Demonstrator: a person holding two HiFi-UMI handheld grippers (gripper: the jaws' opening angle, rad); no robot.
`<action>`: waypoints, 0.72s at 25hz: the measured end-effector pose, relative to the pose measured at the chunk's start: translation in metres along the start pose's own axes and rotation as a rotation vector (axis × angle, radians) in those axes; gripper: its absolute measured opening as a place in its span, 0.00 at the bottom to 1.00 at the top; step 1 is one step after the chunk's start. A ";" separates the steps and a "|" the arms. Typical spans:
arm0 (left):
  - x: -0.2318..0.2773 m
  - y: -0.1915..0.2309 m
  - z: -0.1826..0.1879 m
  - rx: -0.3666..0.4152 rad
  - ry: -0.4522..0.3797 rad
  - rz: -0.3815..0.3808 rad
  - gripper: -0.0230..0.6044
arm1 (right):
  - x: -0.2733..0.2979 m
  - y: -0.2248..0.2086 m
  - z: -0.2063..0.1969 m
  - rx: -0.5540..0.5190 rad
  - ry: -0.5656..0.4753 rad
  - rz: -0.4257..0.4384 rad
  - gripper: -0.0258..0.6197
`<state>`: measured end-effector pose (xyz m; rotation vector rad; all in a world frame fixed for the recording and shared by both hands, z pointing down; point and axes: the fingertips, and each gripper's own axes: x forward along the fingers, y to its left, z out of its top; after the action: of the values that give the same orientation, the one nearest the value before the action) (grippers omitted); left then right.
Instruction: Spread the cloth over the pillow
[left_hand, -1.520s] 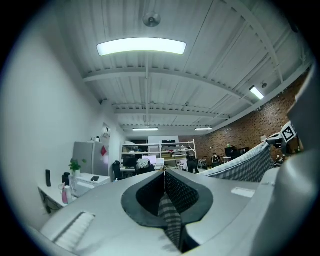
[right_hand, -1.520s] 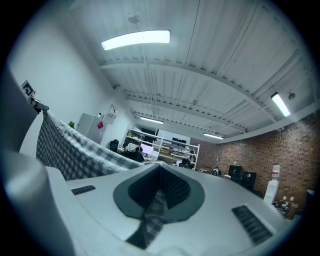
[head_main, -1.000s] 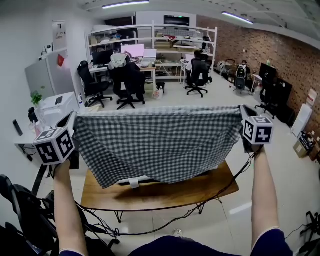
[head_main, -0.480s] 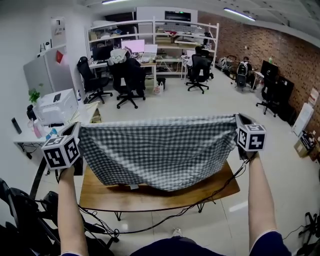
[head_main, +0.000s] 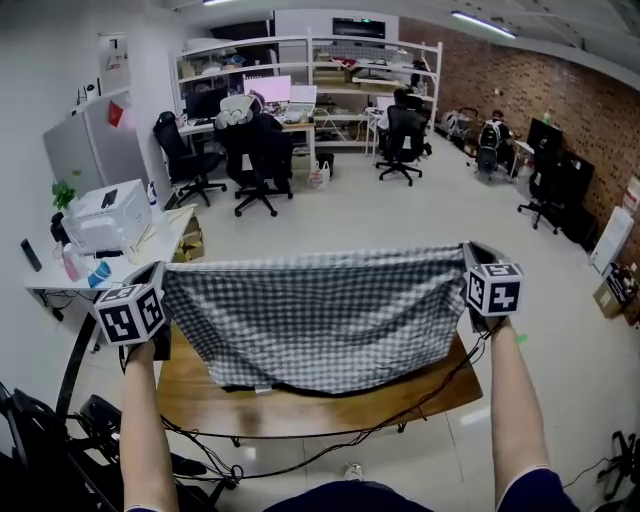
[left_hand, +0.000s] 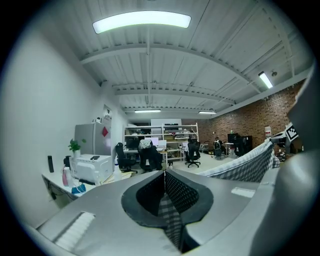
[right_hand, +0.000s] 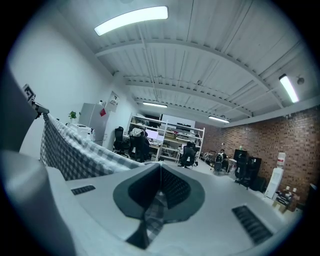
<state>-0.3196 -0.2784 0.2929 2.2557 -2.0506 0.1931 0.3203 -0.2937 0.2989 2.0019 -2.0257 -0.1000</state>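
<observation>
Gingham cloth (head_main: 320, 310) held spread above wooden bench (head_main: 410, 392), corners pinched in closed left gripper (left_hand: 165, 200) and right gripper (right_hand: 159, 192); apparently not yet laid on unseen pillow.

Grey-checked cloth (head_main: 320, 310), outstretched midair, hem drooping

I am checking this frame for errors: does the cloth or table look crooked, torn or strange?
Nothing stands out. The checked cloth hangs stretched between the left gripper and the right gripper, each shut on a top corner; its top edge is almost level and no tear shows. Cables trail along the wooden table's front.
</observation>
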 end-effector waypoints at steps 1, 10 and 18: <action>0.006 0.000 -0.001 -0.001 0.004 0.004 0.05 | 0.005 -0.001 -0.001 0.000 0.002 0.004 0.07; 0.042 0.002 -0.010 -0.010 0.026 0.088 0.05 | 0.054 0.002 -0.006 -0.025 0.013 0.064 0.07; 0.074 0.014 -0.014 0.009 0.056 0.133 0.05 | 0.095 0.013 -0.007 -0.035 0.024 0.098 0.07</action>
<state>-0.3271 -0.3500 0.3178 2.0945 -2.1761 0.2721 0.3099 -0.3862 0.3241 1.8706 -2.0879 -0.0899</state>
